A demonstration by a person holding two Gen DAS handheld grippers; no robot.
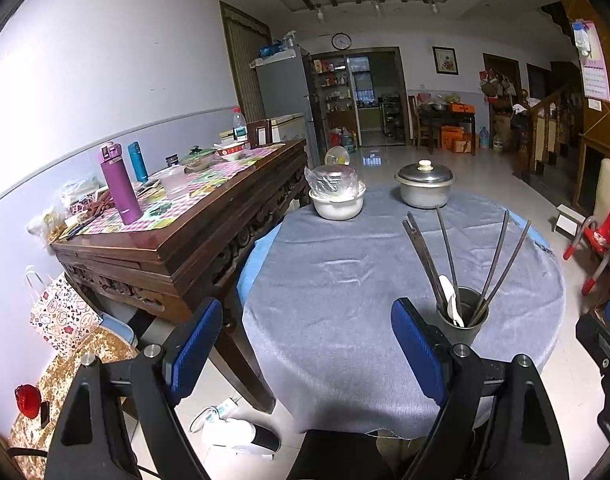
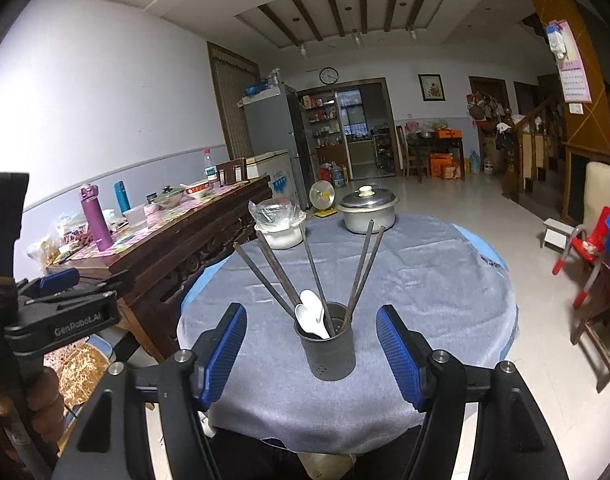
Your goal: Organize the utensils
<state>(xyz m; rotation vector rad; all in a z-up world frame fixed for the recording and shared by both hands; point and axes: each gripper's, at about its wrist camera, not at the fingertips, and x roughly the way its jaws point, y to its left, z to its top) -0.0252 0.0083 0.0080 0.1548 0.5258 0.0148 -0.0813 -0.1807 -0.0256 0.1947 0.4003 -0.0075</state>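
A dark utensil holder (image 2: 329, 347) stands near the front of the round table under a grey cloth (image 2: 425, 280). Several dark chopsticks (image 2: 361, 276) fan out of it, and white spoons (image 2: 312, 315) rest inside. My right gripper (image 2: 311, 350) is open, its blue pads (image 2: 397, 354) well apart on either side of the holder, not touching it. In the left wrist view the holder (image 1: 463, 320) sits just right of my open left gripper (image 1: 309, 350), whose fingers hold nothing. The left gripper (image 2: 61, 280) also shows at the left edge of the right wrist view.
At the table's far side stand a lidded metal pot (image 1: 425, 186) and a white bowl (image 1: 337, 200) with a plastic bag. A dark wooden sideboard (image 1: 193, 232) crowded with bottles and dishes is on the left. A red child's chair (image 2: 585, 252) is on the right.
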